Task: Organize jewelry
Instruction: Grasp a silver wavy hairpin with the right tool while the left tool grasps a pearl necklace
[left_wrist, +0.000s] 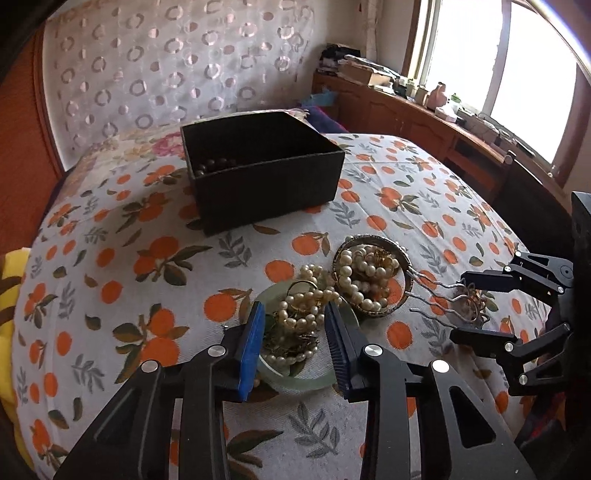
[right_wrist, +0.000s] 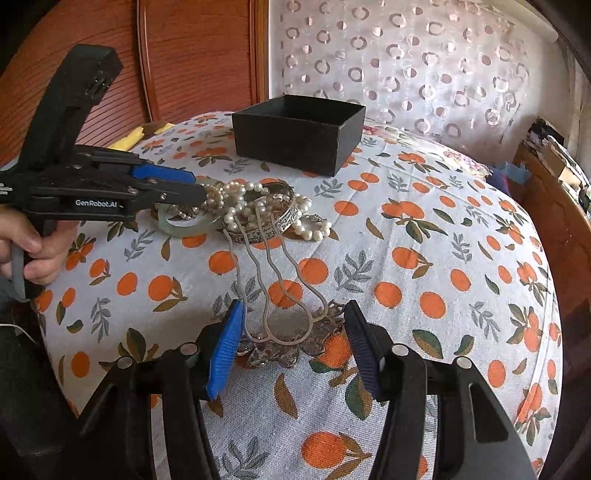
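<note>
Centrally on the orange-print bedspread (left_wrist: 122, 258), the open black box (left_wrist: 266, 173) waits beyond the jewelry. Nearer, the left gripper (left_wrist: 295, 332), part-open, straddles a pearl tangle (left_wrist: 295, 325) inside a green bangle (left_wrist: 306, 380), apparently gripping nothing yet. The right gripper (right_wrist: 291, 332), jaws apart, brackets a metal hair comb (right_wrist: 273, 291) whose prongs overlap the gold bangle (right_wrist: 273, 229).

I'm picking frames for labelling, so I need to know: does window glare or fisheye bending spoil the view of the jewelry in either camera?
Left wrist view: the window is blown out white, yet the pearl strands between the left gripper fingers stay sharp. Right wrist view: even light, no glare; the bedspread bulges from distortion and the hair fork is clear.
</note>
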